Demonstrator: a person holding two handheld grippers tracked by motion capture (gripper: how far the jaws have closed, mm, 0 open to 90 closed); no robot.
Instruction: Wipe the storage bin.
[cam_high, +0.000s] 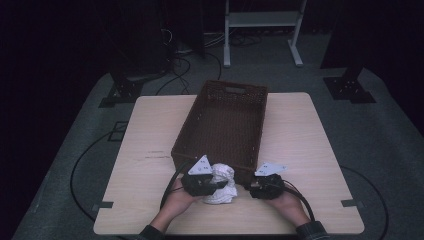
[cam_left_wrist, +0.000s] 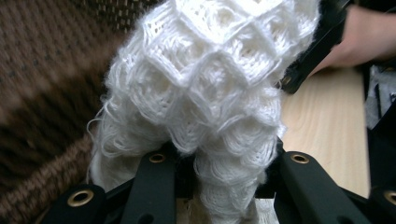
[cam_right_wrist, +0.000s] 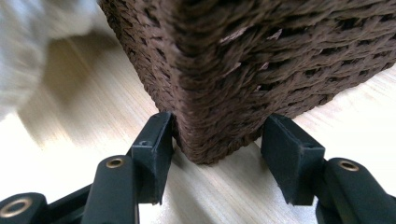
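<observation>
In the left gripper view the white knitted cloth (cam_left_wrist: 205, 84) hides the left claw's (cam_left_wrist: 224, 163) tips and runs off the top edge. In the right gripper view the cloth (cam_right_wrist: 23, 51) is a blur, and the brown woven basket's (cam_right_wrist: 261, 60) corner is cut off above.

The brown wicker basket (cam_high: 222, 125) stood along the middle of the bench (cam_high: 150, 130), its near wall rising directly ahead of both tools. Its near corner (cam_right_wrist: 210, 93) sat between the right tool's (cam_right_wrist: 217, 154) jaws. The white knitted cloth (cam_high: 220, 185) blocked the gap between the tools. Bare bench lay free on either side of the basket.
</observation>
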